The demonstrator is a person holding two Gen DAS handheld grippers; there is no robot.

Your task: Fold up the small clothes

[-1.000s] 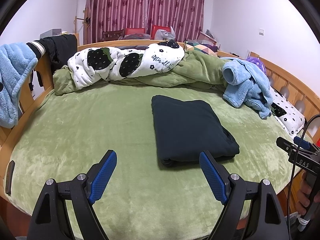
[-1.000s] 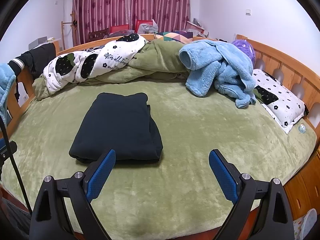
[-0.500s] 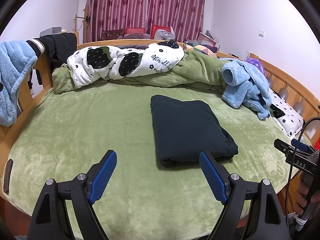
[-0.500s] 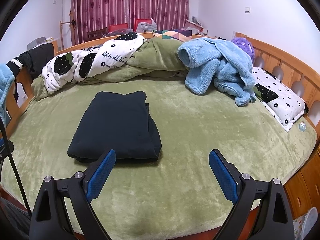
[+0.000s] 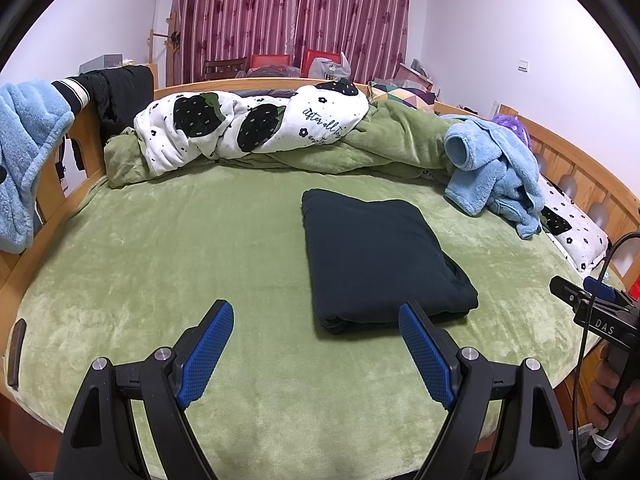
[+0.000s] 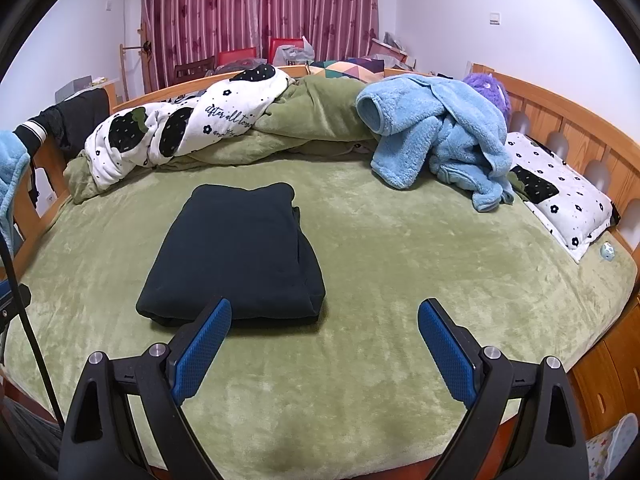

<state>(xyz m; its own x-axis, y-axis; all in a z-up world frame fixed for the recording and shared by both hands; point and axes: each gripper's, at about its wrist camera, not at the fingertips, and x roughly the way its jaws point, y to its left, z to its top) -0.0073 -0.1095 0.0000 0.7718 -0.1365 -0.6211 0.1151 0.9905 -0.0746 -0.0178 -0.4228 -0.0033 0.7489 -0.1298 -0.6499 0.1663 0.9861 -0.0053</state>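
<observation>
One wooden-framed bed (image 5: 588,184) spread with a plush olive-green blanket (image 5: 168,248), the largest item and the surface for all else. Maroon patterned curtains (image 5: 296,16) hang behind the far rail.

Along the far edge of the bed: a bunched green quilt (image 6: 320,116), with a white fleece blanket printed with black strawberries (image 5: 248,128) heaped on its left part. Right of these, a crumpled light-blue fleece garment (image 6: 444,132), loose and unfolded, partly over a white pillow with black flower print (image 6: 560,200).

Centre of the bed: one dark navy garment (image 6: 236,256), folded into a flat rectangle, lying free of both tools; its near edge sits just beyond the fingertips in both views.

Over the left rail: a light-blue fleece piece (image 5: 24,160) and a black garment with striped cuff (image 5: 108,92).

Left gripper (image 5: 316,356), black frame with blue textured pads: fingers spread wide, nothing between them, above bare blanket.

Right gripper (image 6: 324,356), same make: fingers spread wide, nothing held. In the left view its body shows at the right edge, with a hand (image 5: 608,396) on its handle.
</observation>
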